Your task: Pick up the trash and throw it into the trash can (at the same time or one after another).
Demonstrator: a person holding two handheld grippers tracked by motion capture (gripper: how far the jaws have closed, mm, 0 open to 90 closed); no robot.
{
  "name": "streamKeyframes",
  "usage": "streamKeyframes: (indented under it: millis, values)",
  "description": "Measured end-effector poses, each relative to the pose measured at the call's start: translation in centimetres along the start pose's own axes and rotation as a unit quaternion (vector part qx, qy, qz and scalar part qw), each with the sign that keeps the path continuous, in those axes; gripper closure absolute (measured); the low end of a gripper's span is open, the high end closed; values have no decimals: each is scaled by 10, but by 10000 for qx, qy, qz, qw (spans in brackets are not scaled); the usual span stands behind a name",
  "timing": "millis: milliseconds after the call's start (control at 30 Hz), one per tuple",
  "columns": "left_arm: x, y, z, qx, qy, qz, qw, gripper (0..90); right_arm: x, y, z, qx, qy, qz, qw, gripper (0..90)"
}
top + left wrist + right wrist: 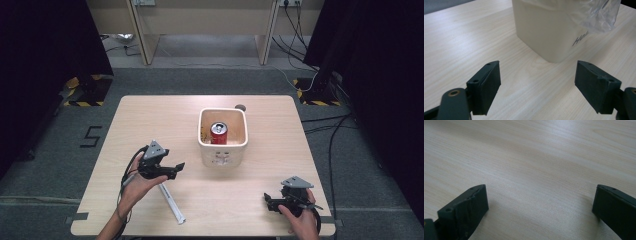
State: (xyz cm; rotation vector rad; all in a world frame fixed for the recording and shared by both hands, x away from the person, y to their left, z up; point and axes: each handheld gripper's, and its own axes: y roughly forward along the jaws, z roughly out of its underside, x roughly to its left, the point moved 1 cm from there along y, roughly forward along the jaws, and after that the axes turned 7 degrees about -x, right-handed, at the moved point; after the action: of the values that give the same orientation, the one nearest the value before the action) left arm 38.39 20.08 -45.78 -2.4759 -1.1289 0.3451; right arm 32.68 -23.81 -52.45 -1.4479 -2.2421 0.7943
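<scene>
Nearest the camera, at the table's near right corner, the right gripper [272, 202] rests low over bare wood with its jaws spread wide and nothing between them. Across on the near left, the left gripper [172, 170] is held above the table [150, 115], also gaping and empty, aimed toward the cream square bin [223, 150] that stands at the table's middle; its own view shows the bin's wall and a clear plastic liner [596, 15] draped over the rim. A red soda can [218, 133] stands upright inside the bin. A white plastic strip [171, 202] lies on the table just near of the left gripper. By the look of it, the work is at an approach stage: next would be lifting a gripper over the rim and closing on the can.
</scene>
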Motion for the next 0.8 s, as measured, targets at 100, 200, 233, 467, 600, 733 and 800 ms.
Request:
streamKeyframes:
  millis: [100,200,233,467,600,733,800]
  values:
    - [0,-3,11,44,-99,50,9999,205,0,0,0,2,2,-3,10000,3]
    - [1,-5,23,132,-127,-61,9998,205,0,0,0,1,1,-3,10000,2]
    - [2,-6,28,191,-114,-122,9997,206,0,0,0,1,1,-3,10000,2]
    - [4,-13,46,366,-145,-393,9985,212,0,0,0,1,0,0,10000,2]
    - [4,-13,61,540,-229,-638,9962,223,0,0,0,1,-2,0,10000,2]
    - [8,-14,68,644,-221,-900,9936,227,0,0,0,0,-1,0,10000,2]
    - [10,-14,71,722,-198,-962,9925,228,0,0,0,1,-2,0,10000,3]
